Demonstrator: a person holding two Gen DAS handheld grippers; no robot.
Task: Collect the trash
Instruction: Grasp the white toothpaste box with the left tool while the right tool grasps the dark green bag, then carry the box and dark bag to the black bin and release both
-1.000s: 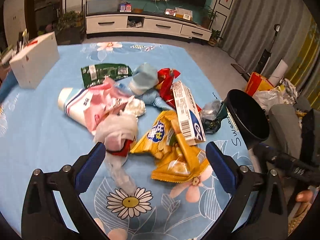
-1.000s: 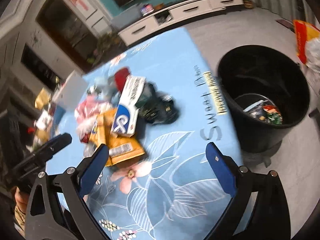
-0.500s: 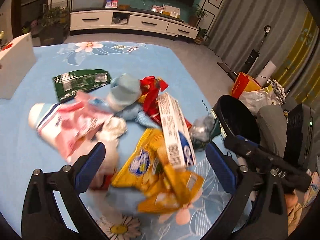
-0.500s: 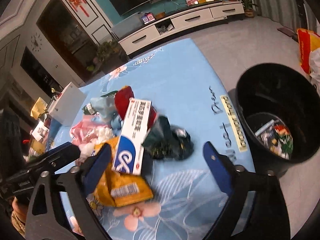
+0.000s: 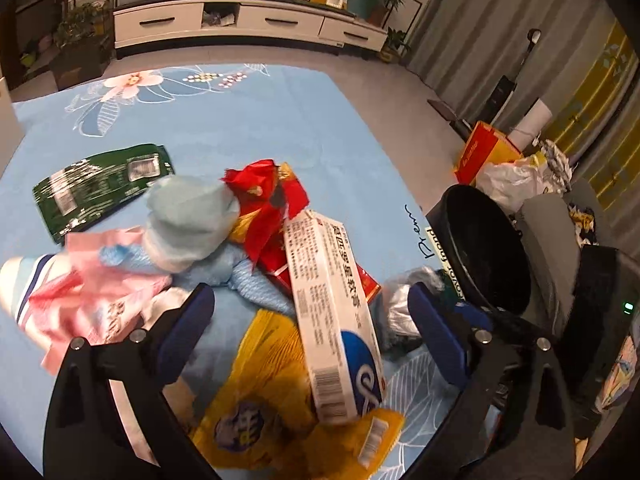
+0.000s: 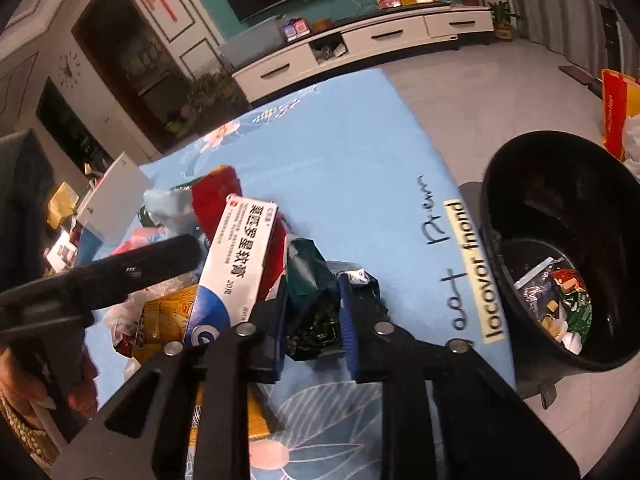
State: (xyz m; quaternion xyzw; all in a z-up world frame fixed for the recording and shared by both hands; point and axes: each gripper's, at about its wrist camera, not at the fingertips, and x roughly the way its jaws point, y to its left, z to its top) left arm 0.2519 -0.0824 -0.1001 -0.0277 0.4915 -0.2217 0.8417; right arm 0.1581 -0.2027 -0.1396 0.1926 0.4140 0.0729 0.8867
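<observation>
A heap of trash lies on the blue flowered cloth [image 5: 260,120]: a white and blue carton [image 5: 332,312], a yellow snack bag [image 5: 272,412], a red wrapper [image 5: 268,196], a green packet [image 5: 100,184], a pink wrapper [image 5: 92,292] and a pale blue wad [image 5: 192,216]. My left gripper [image 5: 308,320] is open over the carton and yellow bag. My right gripper [image 6: 312,312] is shut on a dark crumpled wrapper [image 6: 316,300] right of the carton [image 6: 236,264]. A black trash bin [image 6: 560,248] stands to the right, holding scraps.
A white box [image 6: 112,196] stands at the table's far left. A TV cabinet [image 5: 240,20] lines the back wall. Bags and a red carton [image 5: 488,152] lie on the floor beyond the bin [image 5: 484,244]. The table's right edge runs beside the bin.
My right gripper has moved in from the bin side and closed on the dark wrapper. My left gripper has moved forward and down over the carton and yellow bag.
</observation>
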